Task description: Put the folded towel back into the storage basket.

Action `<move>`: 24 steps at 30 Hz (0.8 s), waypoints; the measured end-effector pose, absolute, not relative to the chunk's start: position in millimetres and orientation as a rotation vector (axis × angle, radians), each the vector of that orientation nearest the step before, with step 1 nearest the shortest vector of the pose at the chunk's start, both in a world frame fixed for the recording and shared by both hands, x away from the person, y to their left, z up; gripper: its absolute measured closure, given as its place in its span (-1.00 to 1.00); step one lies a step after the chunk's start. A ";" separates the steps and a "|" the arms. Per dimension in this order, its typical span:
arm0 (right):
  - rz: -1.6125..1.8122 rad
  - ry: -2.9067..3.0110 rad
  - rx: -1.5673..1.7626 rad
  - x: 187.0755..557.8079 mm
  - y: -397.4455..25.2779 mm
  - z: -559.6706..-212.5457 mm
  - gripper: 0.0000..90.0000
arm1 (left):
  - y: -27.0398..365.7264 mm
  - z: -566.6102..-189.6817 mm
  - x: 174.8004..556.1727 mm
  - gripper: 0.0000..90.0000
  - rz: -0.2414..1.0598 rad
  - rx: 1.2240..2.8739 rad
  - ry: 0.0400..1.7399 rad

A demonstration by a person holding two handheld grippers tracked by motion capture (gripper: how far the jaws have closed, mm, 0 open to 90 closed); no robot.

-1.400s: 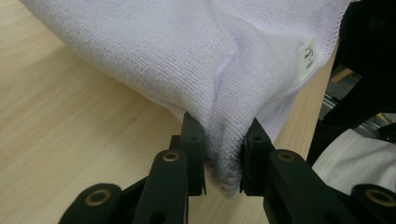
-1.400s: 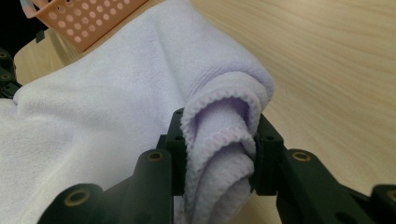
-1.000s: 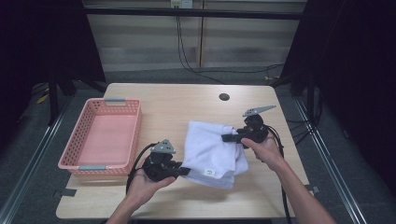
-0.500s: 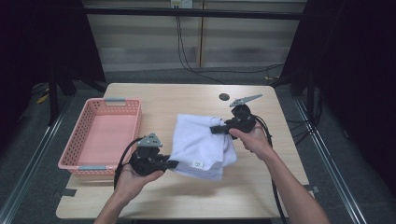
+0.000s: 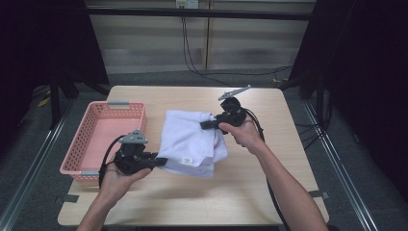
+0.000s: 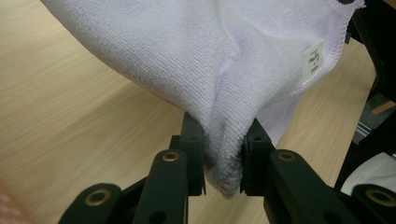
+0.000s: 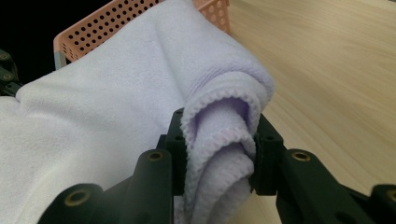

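Towel (image 5: pixel 190 139), pale lilac and folded, hangs between the two grippers over the middle of the wooden table (image 5: pixel 269 192) in the high view, just right of the pink basket (image 5: pixel 96 139). From there the left gripper (image 5: pixel 161 161) meets the cloth's near left corner and the right gripper (image 5: pixel 204 125) its far right corner, but whether the jaws bite cannot be told from above

Left gripper view gives that detail: the left gripper (image 6: pixel 223 161) has both jaws pressed on a bunched fold of the towel (image 6: pixel 196 60), and a small white label (image 6: pixel 313 60) sits by the stitched hem, above bare table (image 6: pixel 70 121)

Right gripper view shows the right gripper (image 7: pixel 219 147) pinching several stacked hem layers of the towel (image 7: pixel 107 126), with the basket (image 7: pixel 93 28) rim just behind the cloth
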State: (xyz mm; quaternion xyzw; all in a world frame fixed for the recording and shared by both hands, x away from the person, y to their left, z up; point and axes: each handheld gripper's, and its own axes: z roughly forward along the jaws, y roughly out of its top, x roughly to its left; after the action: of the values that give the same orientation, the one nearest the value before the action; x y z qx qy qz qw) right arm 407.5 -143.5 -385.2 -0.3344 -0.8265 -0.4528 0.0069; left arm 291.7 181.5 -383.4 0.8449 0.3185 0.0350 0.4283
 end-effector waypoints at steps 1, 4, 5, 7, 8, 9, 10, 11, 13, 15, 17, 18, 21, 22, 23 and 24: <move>-1.415 -2.586 -1.037 409.8 -139.5 -384.7 0.48 | 185.3 -381.6 292.2 0.68 0.094 2.111 0.800; -1.411 -2.589 -1.019 417.1 -127.2 -381.4 0.48 | 192.6 -378.7 293.4 0.68 0.103 2.103 0.812; -1.407 -2.589 -1.016 419.3 -123.0 -379.2 0.48 | 200.3 -376.2 295.2 0.68 0.110 2.087 0.824; -1.421 -2.590 -0.998 424.2 -114.8 -375.0 0.48 | 207.9 -373.5 296.8 0.68 0.117 2.082 0.833; -1.423 -2.588 -0.995 425.9 -111.7 -373.3 0.48 | 213.3 -371.6 297.8 0.68 0.119 2.071 0.842; -1.423 -2.594 -0.980 429.0 -106.3 -370.5 0.48 | 217.8 -370.2 298.4 0.68 0.126 2.065 0.846; -1.423 -2.594 -0.980 429.0 -106.3 -370.5 0.48 | 217.8 -370.2 298.4 0.68 0.126 2.065 0.846; -1.429 -2.594 -0.961 433.2 -97.3 -366.0 0.48 | 226.1 -367.8 298.4 0.68 0.136 2.057 0.857; -1.429 -2.600 -0.934 436.2 -87.9 -361.5 0.48 | 234.6 -366.9 297.4 0.68 0.142 2.047 0.870; -1.429 -2.598 -0.916 438.6 -78.4 -358.2 0.48 | 243.2 -366.8 296.1 0.68 0.150 2.047 0.881; -1.425 -2.602 -0.905 439.8 -73.7 -357.2 0.48 | 247.3 -367.0 295.5 0.68 0.154 2.035 0.894; -1.420 -2.607 -0.892 441.5 -63.9 -355.2 0.48 | 255.3 -367.1 294.7 0.68 0.159 2.029 0.911; -1.407 -2.615 -0.872 445.6 -50.4 -352.5 0.48 | 265.6 -367.4 294.5 0.68 0.165 2.022 0.930; -1.404 -2.615 -0.869 446.9 -46.2 -351.5 0.48 | 269.0 -367.1 294.7 0.68 0.163 2.019 0.936; -1.400 -2.616 -0.864 448.4 -42.3 -350.6 0.48 | 272.0 -366.8 295.0 0.68 0.168 2.007 0.945; -1.396 -2.621 -0.856 450.1 -38.6 -349.6 0.48 | 275.2 -366.4 295.3 0.68 0.167 2.001 0.950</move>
State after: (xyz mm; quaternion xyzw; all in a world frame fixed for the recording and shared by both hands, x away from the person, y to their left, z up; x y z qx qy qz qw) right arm 450.1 -38.6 -349.6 -0.2770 -0.8479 -0.4514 0.0254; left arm 295.3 275.2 -366.4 0.8070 0.3832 0.0673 0.4441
